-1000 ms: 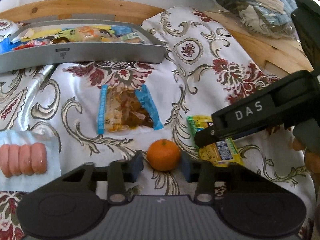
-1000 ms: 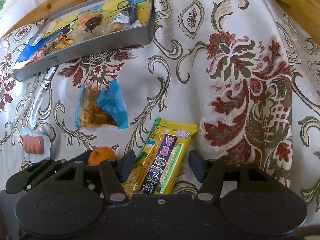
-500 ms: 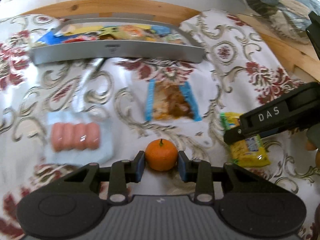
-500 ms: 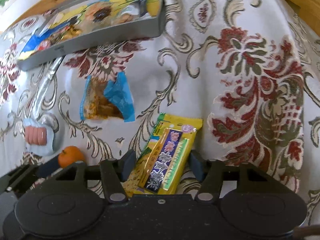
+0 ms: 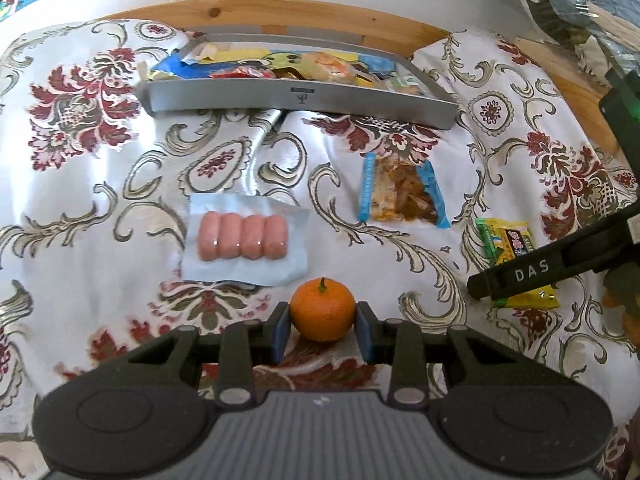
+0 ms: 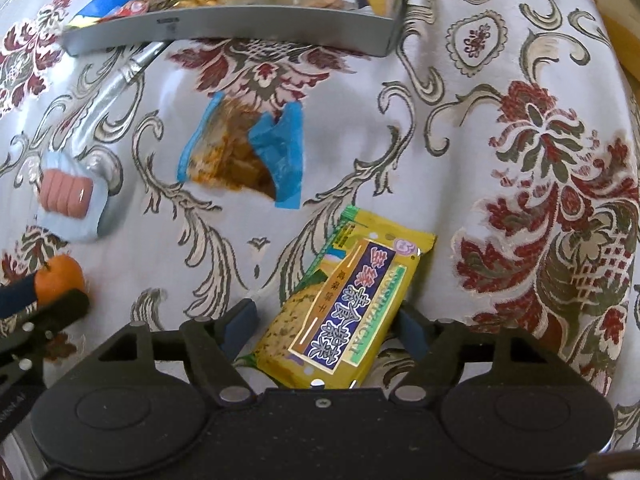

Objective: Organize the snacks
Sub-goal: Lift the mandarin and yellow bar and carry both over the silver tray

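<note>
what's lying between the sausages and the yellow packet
The blue-edged snack bag lies between the sausages and yellow packet; both views show it.

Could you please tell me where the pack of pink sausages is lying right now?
In the left wrist view the sausage pack lies on the floral cloth, left of centre, just beyond and left of the mandarin, in front of the grey tray.
</note>
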Motion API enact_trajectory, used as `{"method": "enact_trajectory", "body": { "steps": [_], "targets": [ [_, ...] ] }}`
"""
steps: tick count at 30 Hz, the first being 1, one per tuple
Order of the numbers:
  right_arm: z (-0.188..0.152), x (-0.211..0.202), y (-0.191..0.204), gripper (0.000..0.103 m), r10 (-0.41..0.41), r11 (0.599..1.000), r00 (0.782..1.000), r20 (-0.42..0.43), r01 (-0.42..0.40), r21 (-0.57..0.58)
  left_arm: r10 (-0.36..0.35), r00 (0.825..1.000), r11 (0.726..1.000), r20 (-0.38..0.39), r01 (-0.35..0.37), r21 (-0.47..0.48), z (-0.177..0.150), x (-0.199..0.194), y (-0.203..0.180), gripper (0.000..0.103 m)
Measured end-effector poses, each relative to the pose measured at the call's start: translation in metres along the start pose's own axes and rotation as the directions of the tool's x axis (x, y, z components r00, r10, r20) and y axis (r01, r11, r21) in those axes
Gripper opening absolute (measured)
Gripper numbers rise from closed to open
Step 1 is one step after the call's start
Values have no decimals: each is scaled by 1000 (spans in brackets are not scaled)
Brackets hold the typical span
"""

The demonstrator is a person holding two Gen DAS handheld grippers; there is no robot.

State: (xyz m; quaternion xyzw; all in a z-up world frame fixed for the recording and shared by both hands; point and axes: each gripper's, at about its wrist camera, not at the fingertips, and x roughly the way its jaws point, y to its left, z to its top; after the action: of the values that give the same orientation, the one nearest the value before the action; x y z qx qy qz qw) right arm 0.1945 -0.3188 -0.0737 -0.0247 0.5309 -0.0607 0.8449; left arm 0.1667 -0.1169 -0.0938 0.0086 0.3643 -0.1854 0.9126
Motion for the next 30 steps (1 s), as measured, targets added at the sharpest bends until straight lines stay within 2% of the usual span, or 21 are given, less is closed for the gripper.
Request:
{"method": "enact_trajectory", "body": {
  "steps": [7,9,15,19,22,26,30],
  "targets": [
    [-6,-6,8,57,42,998,999,20,-40,-51,8,1000,1000,23,-8,-5,-1,-16,1,37],
    [-7,-10,13,55,61,995,998,31,-59,-75,10,1000,1000,28,-10,-9,-2,-20,1,37],
    [-10,-26,34,51,129,973,987,101,-107,-204,15,998,1000,53,-14,-26,-3,-33,6,37],
    [-16,-39,53,48,141,943,976,167,-81,-324,22,998,999,59,-19,-43,-3,-36,10,37],
    [-19,-38,63,48,131,923,977,169,-58,-381,22,998,999,57,-19,-48,-3,-35,11,37],
    [-20,-30,65,48,101,922,984,149,-37,-385,21,998,999,54,-18,-48,-3,-34,11,37],
    [-17,-19,57,53,87,944,992,97,-51,-325,22,999,998,49,-19,-55,-3,-32,12,37]
  ]
}}
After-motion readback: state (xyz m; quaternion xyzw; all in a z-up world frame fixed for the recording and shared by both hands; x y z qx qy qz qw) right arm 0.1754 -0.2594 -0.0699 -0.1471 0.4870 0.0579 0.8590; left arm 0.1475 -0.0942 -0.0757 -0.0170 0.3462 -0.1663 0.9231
